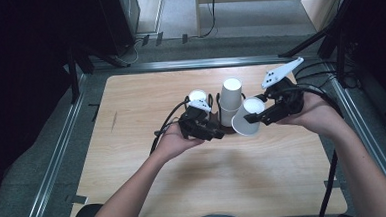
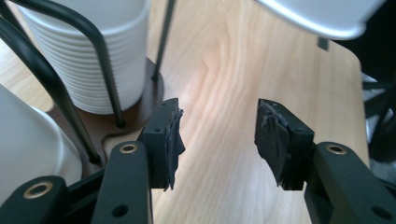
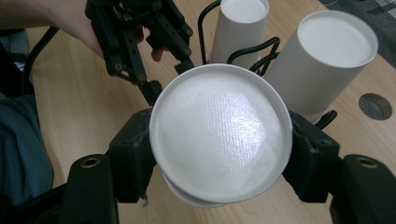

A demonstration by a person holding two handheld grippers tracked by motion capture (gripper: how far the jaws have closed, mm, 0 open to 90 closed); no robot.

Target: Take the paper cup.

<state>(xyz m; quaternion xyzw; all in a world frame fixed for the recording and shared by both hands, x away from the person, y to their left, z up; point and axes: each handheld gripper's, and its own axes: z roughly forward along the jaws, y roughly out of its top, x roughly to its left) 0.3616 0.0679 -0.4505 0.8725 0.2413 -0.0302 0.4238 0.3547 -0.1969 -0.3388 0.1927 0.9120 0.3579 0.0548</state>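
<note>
Pale wood tabletop (image 1: pixel 133 156) carried a dark wire rack (image 2: pixel 93 60) at its middle, with stacks of white paper cups (image 1: pixel 229 99) standing upside down in it. Just right of the rack, the right claw (image 1: pixel 254 119) was clamped on one tilted white cup (image 3: pixel 219 135), its bottom facing the camera. At the rack's near left, the left claw (image 2: pixel 217 140) stood apart, holding nothing.
</note>
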